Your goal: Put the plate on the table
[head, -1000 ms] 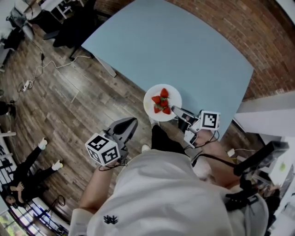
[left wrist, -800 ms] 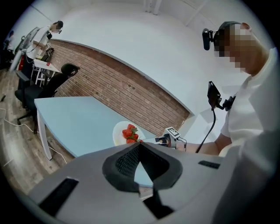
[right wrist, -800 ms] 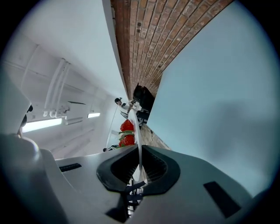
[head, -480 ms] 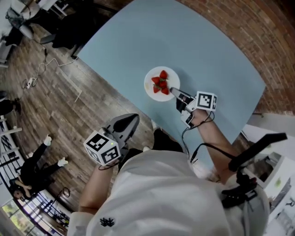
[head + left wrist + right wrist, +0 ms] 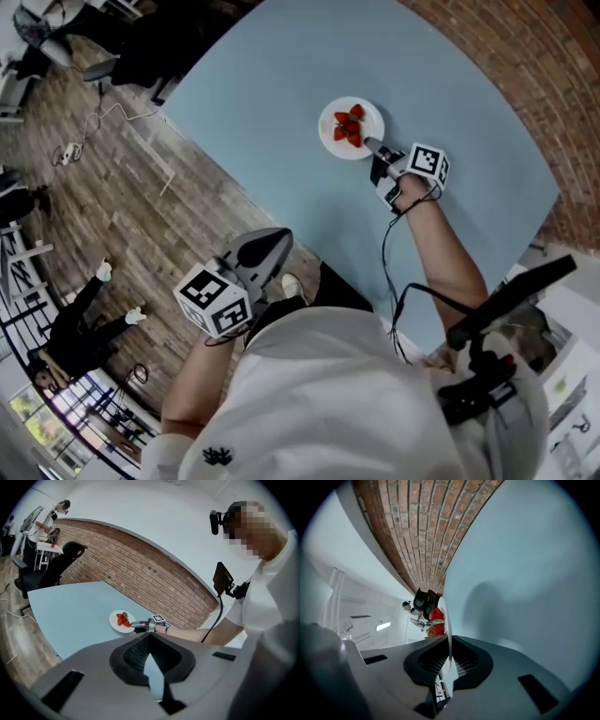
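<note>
Plate (image 5: 331, 134) is white and round, w/ a few red strawberries (image 5: 351, 126) on it. The right tongs (image 5: 373, 146) hold it at the rim, on the side nearest to the person. In the right gripper view the plate (image 5: 448, 637) shows edge-on as a thin white line that goes straight btw. the two pads. The pads press on it from both sides, so the opening is very narrow. The strawberries (image 5: 436, 621) are just beyond the tips. Plate is over the light blue surface (image 5: 281, 94), approx. in its middle part. Whether its bottom touches the surface I cannot tell, but a soft shadow lies on the surface (image 5: 525, 550) beside it. Right arm is stretched far forward.

The left tongs (image 5: 274, 240) are well apart from the plate, back near the person's body. They are over the wood floor (image 5: 141, 187), just outside the surface edge. In the left gripper view their tips are together, w/ nothing btw. them. Far ahead of them this view shows the plate (image 5: 115, 620), the strawberries (image 5: 123, 618) and the right tongs (image 5: 136, 626) at the surface (image 5: 70, 606), w/ a brick wall (image 5: 140, 569) behind.
</note>
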Available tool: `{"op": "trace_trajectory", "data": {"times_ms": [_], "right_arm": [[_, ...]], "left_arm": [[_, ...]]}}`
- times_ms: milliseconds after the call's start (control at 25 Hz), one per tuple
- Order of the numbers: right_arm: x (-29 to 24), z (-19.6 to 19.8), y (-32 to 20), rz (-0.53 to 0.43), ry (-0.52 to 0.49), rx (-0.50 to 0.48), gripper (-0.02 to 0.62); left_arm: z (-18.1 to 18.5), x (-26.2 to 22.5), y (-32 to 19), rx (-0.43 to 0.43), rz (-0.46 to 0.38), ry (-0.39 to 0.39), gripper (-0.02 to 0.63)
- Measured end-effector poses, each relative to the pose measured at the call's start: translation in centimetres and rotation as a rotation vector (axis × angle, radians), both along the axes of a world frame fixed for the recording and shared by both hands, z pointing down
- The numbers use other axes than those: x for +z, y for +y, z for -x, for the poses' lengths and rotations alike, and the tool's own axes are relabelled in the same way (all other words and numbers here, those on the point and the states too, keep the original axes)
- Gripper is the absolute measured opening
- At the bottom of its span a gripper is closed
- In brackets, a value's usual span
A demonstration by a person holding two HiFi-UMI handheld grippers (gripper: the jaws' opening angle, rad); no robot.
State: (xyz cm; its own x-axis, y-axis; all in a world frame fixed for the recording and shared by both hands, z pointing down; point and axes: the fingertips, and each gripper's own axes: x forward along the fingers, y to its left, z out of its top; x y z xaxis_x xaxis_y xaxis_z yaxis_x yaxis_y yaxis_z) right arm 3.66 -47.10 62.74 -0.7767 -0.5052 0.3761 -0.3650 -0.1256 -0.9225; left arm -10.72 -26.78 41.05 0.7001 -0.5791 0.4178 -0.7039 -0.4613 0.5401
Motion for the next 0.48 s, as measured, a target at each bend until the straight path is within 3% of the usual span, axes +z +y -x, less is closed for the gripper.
{"op": "trace_trajectory", "data": {"times_ms": [480], "right_arm": [[3.8,-0.2,-2.0,0.086,0.109,0.018,0.023]], "left_arm": [[0.8,1.8,1.6,-0.046,0.046,0.020,0.000]]}}
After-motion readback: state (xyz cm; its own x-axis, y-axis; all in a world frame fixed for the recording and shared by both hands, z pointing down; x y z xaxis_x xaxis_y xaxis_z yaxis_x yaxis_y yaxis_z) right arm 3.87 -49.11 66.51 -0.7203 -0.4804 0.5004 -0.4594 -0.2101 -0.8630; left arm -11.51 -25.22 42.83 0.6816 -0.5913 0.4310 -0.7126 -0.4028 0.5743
